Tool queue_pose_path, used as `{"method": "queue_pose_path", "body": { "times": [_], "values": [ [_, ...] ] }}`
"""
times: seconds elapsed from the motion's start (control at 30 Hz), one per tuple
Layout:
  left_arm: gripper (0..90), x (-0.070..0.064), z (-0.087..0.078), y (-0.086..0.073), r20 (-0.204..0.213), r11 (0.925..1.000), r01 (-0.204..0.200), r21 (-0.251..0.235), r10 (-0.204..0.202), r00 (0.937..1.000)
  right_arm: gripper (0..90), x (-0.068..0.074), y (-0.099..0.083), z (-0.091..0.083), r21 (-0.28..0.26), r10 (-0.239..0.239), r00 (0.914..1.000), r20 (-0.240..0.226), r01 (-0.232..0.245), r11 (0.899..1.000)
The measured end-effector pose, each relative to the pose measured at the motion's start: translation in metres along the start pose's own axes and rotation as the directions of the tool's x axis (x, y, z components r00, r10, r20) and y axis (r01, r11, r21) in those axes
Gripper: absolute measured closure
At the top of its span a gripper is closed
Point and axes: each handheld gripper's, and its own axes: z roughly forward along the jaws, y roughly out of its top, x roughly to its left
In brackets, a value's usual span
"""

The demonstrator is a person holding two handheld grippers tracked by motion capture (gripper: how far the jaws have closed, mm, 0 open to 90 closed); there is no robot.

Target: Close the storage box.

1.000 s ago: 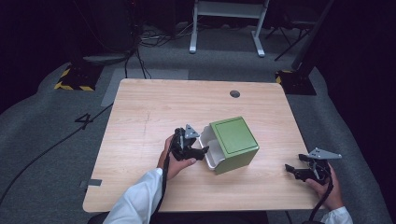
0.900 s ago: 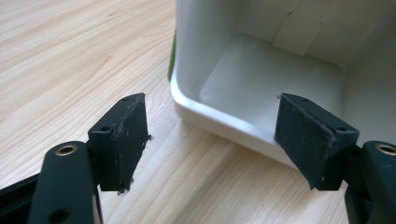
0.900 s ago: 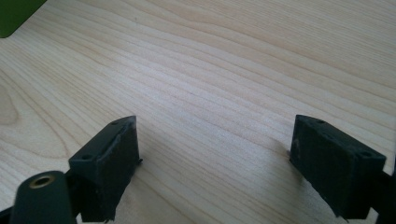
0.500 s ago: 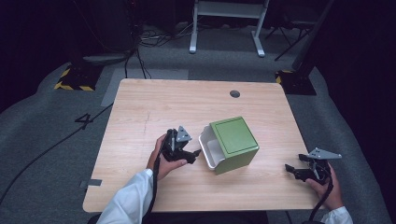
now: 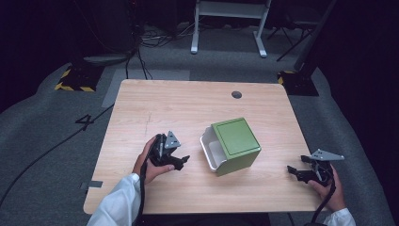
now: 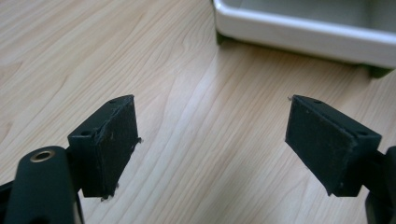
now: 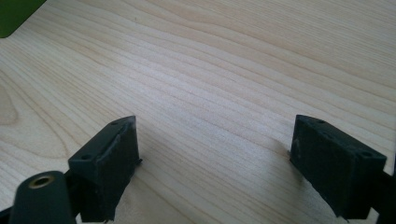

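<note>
A green box [image 5: 236, 143] with a white drawer [image 5: 211, 150] pulled out on its left side stands near the table's middle. My left gripper [image 5: 182, 162] rests on the wood a short way left of the drawer, open and holding nothing. In the left gripper view its black pads [image 6: 109, 140] stand wide apart, and the drawer's white rim [image 6: 299, 32] lies ahead. My right gripper [image 5: 292, 172] sits at the table's right front corner, open and pointing left toward the box. In the right gripper view a green corner of the box [image 7: 16, 14] shows at top left.
The wooden table [image 5: 179, 108] has a round cable hole [image 5: 236, 94] at the back. Around it lies grey carpet, with a white desk frame [image 5: 228, 23] and cables behind. A hazard-striped base [image 5: 75, 80] stands at the far left.
My left gripper has pulled back to the left, away from the drawer's open front. The drawer stays out. The right gripper has not moved.
</note>
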Motion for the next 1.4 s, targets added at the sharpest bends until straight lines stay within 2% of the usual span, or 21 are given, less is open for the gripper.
{"method": "queue_pose_path", "body": {
  "times": [0.13,0.37,0.83,1.03,1.13,1.27,1.4],
  "values": [
    [17.2,0.003,-0.004,-0.011,-0.031,0.9994,-0.017,0.030,0.018,0.9994,15.4,0.000,0.000,0.000,0.001,-0.001,1.0000,0.000,0.001,1.000],
    [17.2,0.011,-0.013,-0.032,-0.075,0.9984,-0.013,0.054,0.017,0.9970,15.3,0.000,0.000,0.000,0.001,-0.001,1.0000,0.000,0.001,1.000],
    [17.2,0.030,-0.035,-0.074,-0.121,0.9953,0.050,0.083,-0.040,0.9918,15.3,0.000,0.000,0.000,0.001,-0.001,1.0000,0.001,0.001,1.000],
    [17.2,0.038,-0.044,-0.092,-0.140,0.9893,0.115,0.089,-0.102,0.9849,15.2,0.000,0.000,0.000,0.001,0.002,1.0000,0.001,-0.002,1.000],
    [17.9,0.046,-0.048,-0.101,-0.142,0.9827,0.177,0.052,-0.169,0.9755,15.3,0.000,0.000,0.000,0.000,0.002,1.0000,0.001,-0.002,1.000],
    [17.9,0.051,-0.051,-0.112,-0.144,0.9799,0.191,0.056,-0.182,0.9727,15.2,0.000,0.000,0.000,0.001,0.002,1.0000,0.001,-0.002,1.000],
    [17.5,0.055,-0.052,-0.126,-0.145,0.9725,0.225,0.058,-0.215,0.9658,15.3,0.000,0.000,0.000,0.001,0.002,1.0000,0.001,-0.002,1.000]
  ]
}}
